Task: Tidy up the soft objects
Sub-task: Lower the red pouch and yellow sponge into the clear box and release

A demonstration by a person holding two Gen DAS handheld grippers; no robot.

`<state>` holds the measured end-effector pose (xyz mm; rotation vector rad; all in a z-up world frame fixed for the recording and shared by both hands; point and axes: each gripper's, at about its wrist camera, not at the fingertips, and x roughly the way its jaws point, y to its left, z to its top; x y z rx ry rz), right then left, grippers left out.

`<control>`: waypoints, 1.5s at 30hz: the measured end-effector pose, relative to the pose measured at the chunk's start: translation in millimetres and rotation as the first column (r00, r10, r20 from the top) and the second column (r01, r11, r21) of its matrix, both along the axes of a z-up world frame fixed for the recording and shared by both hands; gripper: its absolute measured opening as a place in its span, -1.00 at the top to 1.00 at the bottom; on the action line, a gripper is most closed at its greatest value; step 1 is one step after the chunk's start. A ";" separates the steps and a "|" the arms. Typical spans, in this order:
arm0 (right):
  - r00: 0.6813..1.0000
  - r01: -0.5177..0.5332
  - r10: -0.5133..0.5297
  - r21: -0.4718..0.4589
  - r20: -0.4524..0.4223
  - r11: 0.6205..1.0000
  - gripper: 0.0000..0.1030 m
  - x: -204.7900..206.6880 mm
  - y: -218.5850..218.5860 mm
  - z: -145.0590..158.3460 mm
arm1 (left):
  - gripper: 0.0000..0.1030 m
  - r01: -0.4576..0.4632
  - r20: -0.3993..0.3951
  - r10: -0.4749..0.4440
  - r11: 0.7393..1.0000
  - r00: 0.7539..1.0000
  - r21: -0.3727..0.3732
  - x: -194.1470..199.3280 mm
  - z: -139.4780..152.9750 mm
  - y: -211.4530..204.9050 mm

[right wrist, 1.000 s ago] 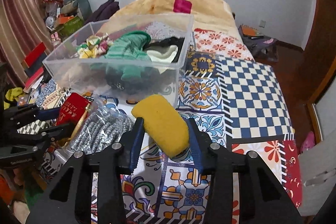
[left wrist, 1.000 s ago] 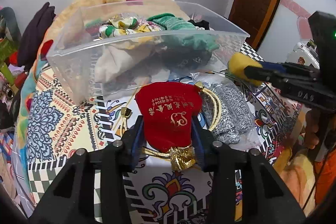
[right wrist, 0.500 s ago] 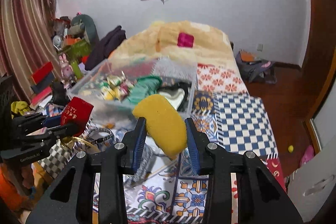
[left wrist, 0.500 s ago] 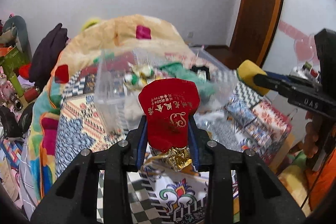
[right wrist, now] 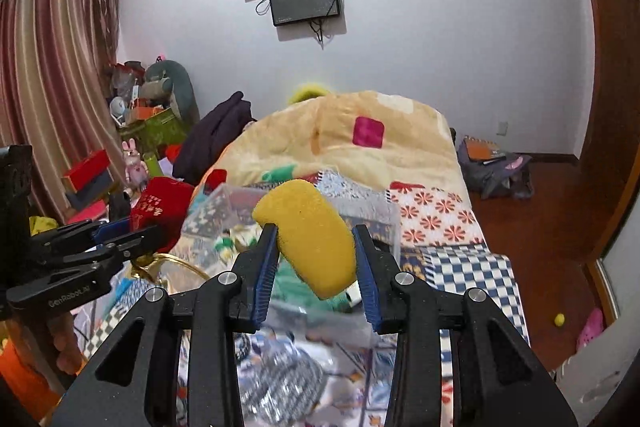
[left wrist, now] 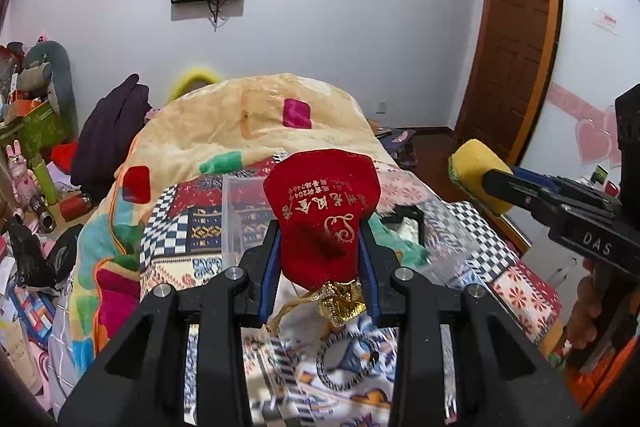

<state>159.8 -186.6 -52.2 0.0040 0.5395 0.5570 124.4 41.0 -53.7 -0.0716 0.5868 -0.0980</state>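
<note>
Red pouch [left wrist: 322,217] pinched between left gripper [left wrist: 320,267] fingers, sponge [right wrist: 310,235] between right gripper [right wrist: 316,267]

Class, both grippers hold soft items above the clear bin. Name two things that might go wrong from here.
1. The gold cord trailing below the red pouch may snag the clear bin rim.
2. The right gripper pinches only the yellow sponge's lower part, so it might slip out early.
</note>
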 end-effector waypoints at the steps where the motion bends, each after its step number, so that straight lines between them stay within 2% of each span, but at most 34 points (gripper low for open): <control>1: 1.000 0.003 -0.003 -0.002 -0.002 1.000 0.34 3.5 3.4 -0.8 | 0.33 -0.006 -0.001 0.006 1.000 1.000 0.005 4.7 -1.0 -0.5; 9: 0.998 0.029 -0.032 -0.064 -0.057 0.998 0.34 27.3 21.8 -25.0 | 0.32 0.001 -0.051 0.001 1.000 0.999 0.030 36.7 -21.1 -11.6; 19: 0.989 0.032 -0.054 -0.153 -0.140 0.988 0.32 44.3 27.6 -59.3 | 0.31 0.014 -0.183 -0.010 1.000 0.983 0.023 70.7 -60.7 -19.7; 23: 0.988 0.025 -0.050 -0.171 -0.146 0.985 0.26 44.8 31.3 -62.1 | 0.21 0.030 -0.196 -0.025 0.999 0.980 0.023 71.3 -64.4 -22.6; 26: 0.988 0.023 -0.049 -0.176 -0.146 0.984 0.23 43.6 31.2 -61.9 | 0.07 0.039 -0.196 -0.034 0.999 0.980 0.020 69.8 -65.0 -23.1; 32: 0.990 0.041 -0.064 -0.168 -0.129 0.985 -0.08 40.2 25.6 -55.6 | -0.03 0.042 -0.183 -0.040 0.999 0.982 0.006 61.7 -59.5 -21.3; 34: 0.991 0.053 -0.072 -0.167 -0.109 0.985 -0.21 36.7 24.1 -50.8 | -0.11 0.036 -0.167 -0.037 0.999 0.985 -0.007 56.3 -53.2 -19.0; 41: 0.996 0.069 -0.075 -0.150 -0.037 0.986 -0.38 17.5 17.4 -27.8 | -0.29 0.023 -0.089 -0.024 1.000 0.996 -0.016 28.9 -24.5 -13.2; 43: 0.997 0.074 -0.077 -0.138 -0.013 0.988 -0.61 10.6 14.5 -21.0 | -0.38 0.018 -0.061 -0.018 1.000 0.998 -0.012 17.4 -15.7 -12.1; 45: 0.997 0.077 -0.076 -0.124 0.011 0.989 -0.62 2.2 10.8 -13.8 | -0.44 0.016 -0.042 -0.016 1.000 0.999 -0.008 7.2 -9.6 -11.2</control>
